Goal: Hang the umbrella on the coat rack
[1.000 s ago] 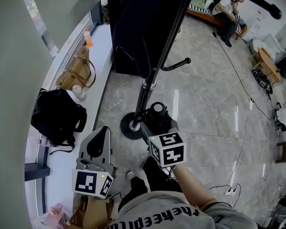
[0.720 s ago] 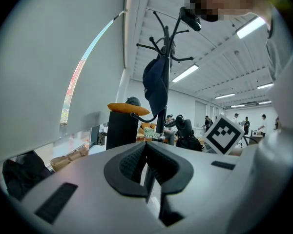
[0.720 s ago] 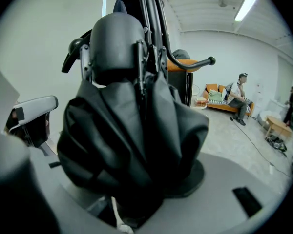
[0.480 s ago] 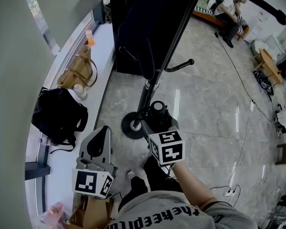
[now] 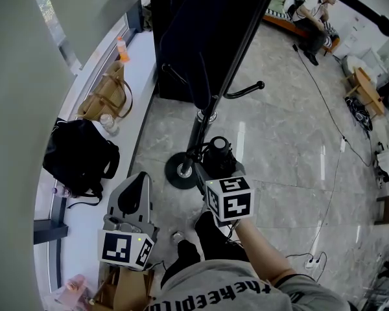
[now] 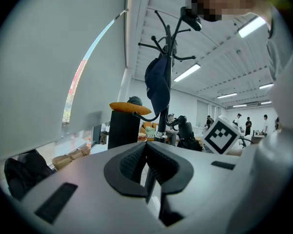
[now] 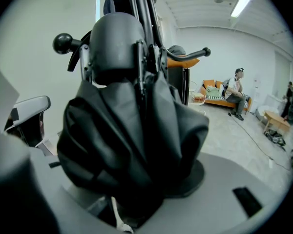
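A folded black umbrella (image 7: 132, 130) fills the right gripper view, and my right gripper (image 5: 211, 166) is shut on its bundled fabric. In the head view the umbrella (image 5: 216, 150) sits just right of the coat rack's pole (image 5: 201, 122), above its round base (image 5: 180, 171). A curved hook (image 5: 243, 90) sticks out to the right, higher up the pole. Dark fabric (image 5: 201, 24) hangs on the rack. In the left gripper view the rack (image 6: 169, 52) stands ahead. My left gripper (image 5: 133, 196) is held low at the left, its jaws shut with nothing in them (image 6: 146, 155).
A black backpack (image 5: 79, 159), a tan handbag (image 5: 104, 97) and an orange bottle (image 5: 120, 47) lie along the white window ledge at left. A black cabinet (image 5: 172, 70) stands behind the rack. A person sits on an orange sofa (image 5: 308, 11); cables (image 5: 330, 167) cross the floor.
The right gripper with the umbrella has barely shifted beside the pole. The left gripper has not moved.
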{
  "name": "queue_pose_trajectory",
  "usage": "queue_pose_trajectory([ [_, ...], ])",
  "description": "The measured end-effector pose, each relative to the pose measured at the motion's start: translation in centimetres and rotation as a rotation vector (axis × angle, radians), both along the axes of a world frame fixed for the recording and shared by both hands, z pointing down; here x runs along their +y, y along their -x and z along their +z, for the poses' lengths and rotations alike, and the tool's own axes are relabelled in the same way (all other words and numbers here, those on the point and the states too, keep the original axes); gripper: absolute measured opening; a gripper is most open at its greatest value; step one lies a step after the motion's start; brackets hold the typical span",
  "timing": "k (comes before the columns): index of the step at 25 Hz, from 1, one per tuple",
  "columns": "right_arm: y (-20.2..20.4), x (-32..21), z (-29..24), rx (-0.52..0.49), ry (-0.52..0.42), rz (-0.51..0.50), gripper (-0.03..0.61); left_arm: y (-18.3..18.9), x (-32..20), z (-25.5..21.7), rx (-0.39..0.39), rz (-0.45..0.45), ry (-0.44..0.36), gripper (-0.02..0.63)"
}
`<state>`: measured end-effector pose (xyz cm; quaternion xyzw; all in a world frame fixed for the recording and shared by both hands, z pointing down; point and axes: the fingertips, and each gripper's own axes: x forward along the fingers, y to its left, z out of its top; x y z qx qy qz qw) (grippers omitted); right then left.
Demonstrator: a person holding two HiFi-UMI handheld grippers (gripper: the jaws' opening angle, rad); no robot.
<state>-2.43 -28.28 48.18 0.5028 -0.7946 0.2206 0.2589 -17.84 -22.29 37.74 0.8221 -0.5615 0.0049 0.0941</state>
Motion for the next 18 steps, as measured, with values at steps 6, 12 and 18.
queue_pose_trajectory([
  [6,-0.3,-0.2,0.1,-0.011,-0.007,0.002,0.259,-0.3,0.0,0.2,-0.002,0.001,0.0,0.015],
  [12,-0.3,0.3,0.7,0.011,0.006,-0.018,0.268,-0.4,0.2,0.0,-0.005,-0.007,0.001,0.015],
  [18,-0.3,1.2,2.2,0.017,0.059,-0.028,0.287,-0.3,0.6,-0.1,-0.007,-0.017,0.0,0.015],
])
